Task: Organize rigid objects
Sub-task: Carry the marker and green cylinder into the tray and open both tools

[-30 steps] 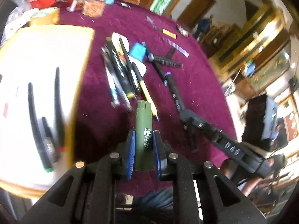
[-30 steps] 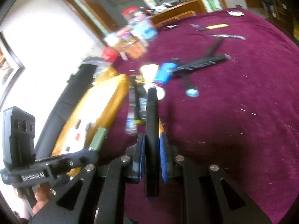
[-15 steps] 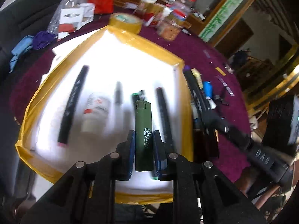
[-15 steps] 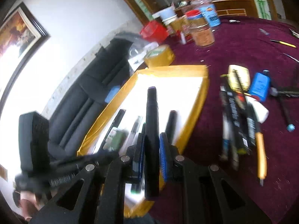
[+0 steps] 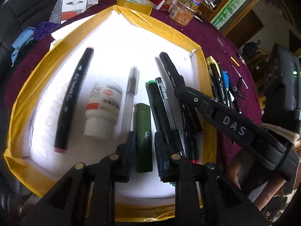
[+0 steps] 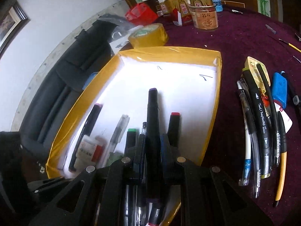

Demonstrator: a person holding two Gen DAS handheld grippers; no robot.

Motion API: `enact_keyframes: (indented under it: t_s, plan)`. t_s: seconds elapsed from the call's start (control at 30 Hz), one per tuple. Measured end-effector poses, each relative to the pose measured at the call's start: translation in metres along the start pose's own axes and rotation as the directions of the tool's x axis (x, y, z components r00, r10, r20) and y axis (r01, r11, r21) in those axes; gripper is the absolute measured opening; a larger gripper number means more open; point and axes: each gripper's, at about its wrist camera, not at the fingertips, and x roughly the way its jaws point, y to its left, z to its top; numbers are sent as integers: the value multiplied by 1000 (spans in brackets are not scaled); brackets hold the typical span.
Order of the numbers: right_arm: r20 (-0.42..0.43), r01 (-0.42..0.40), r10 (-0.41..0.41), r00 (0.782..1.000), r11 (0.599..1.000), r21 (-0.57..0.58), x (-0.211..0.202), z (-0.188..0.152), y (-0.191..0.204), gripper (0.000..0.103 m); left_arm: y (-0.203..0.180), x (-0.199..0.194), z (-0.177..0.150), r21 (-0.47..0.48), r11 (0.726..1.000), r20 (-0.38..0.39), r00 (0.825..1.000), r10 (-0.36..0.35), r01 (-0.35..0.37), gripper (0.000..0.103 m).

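Observation:
A white tray with yellow taped rim (image 5: 163, 28) (image 6: 212, 113) holds black markers, a clear pen and a white bottle (image 5: 103, 109). My left gripper (image 5: 144, 141) is open; the green lighter (image 5: 144, 131) lies on the tray floor between its fingers with gaps on both sides. My right gripper (image 6: 152, 150) is over the tray's right side, its pads standing slightly off a black marker with a purple cap (image 6: 152, 124) between them. The right gripper's body (image 5: 235, 126) crosses the left wrist view.
Several pens and markers (image 6: 261, 131) and a blue case (image 6: 280, 86) lie on the maroon cloth right of the tray. A yellow tape roll (image 6: 148, 35), jars and boxes (image 6: 205, 13) stand behind it. A dark sofa is at the left.
Both grippers swung from the pen pile over to the tray and came down. The left gripper opened and let the green lighter go in the tray. The right gripper's pads have parted slightly from the marker.

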Motion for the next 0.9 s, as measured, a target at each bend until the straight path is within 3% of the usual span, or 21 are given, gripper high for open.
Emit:
enact_keyframes:
  t_s: [0.1, 0.33, 0.43, 0.6, 0.7, 0.77, 0.9]
  plan:
    - [4, 7, -7, 1000, 1000, 21, -1, 0, 0, 18, 6, -9, 1, 3, 1000, 35, 999, -5, 5, 43]
    - [-22, 108, -109, 994, 992, -65, -6, -6, -3, 16, 12, -29, -1, 35, 999, 89, 995, -37, 34, 46]
    - [-32, 118, -120, 992, 992, -52, -14, -6, -19, 16, 9, -30, -3, 41, 998, 105, 993, -51, 47, 52]
    - [-38, 109, -109, 993, 994, -24, -26, 0, -47, 12, -12, -24, -13, 55, 997, 117, 991, -64, 58, 53]
    - [-10, 159, -159, 987, 986, -41, -33, 3, -54, 10, -27, -14, -17, 64, 998, 112, 993, -33, 26, 53]
    - [-5, 137, -137, 991, 990, -35, -33, 3, -62, 1, -34, -9, -19, 52, 999, 118, 993, 2, -9, 53]
    - [-15, 98, -99, 995, 995, -31, -40, -2, -63, 5, -50, -12, -28, 78, 995, 158, 986, 51, -64, 53]
